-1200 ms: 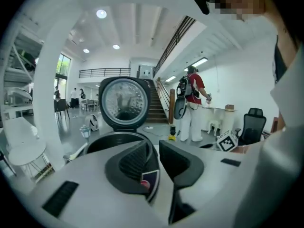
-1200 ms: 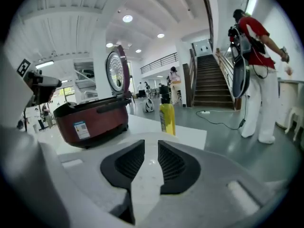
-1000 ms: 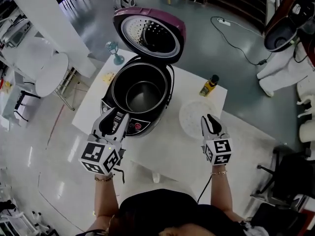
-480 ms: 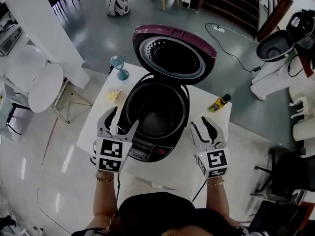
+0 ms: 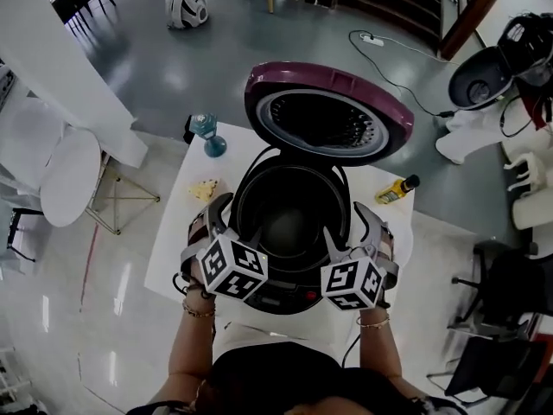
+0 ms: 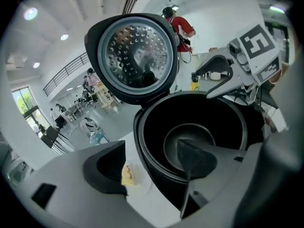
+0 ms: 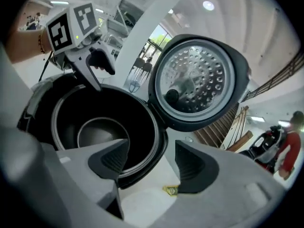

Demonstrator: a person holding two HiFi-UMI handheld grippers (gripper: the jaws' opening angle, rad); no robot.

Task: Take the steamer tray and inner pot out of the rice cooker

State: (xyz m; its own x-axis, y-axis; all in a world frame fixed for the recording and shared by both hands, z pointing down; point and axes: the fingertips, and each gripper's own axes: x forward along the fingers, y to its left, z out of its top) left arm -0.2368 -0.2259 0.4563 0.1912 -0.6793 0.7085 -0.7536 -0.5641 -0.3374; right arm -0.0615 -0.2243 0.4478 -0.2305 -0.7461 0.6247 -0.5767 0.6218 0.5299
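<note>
**Both grippers open, straddling the pot rim**

Left gripper (image 5: pixel 223 220) and right gripper (image 5: pixel 354 229) have their jaws wide, just been opening, and nothing is clamped. In each gripper view the inner pot (image 5: pixel 294 227) rim runs between the jaws, one pad over the dark inside, one outside over the table (image 5: pixel 177 214). We see no pad pressing.

The pot sits in the rice cooker (image 5: pixel 289 299), dead between both grippers and equally near each. It is round with its axis upright, so we judge the exit is straight up. The open lid (image 5: pixel 324 119) leans over the far rim, and the near side is free. A bottle (image 5: pixel 397 188) stands just beyond the right gripper. The steamer tray is not in the pot.
</note>
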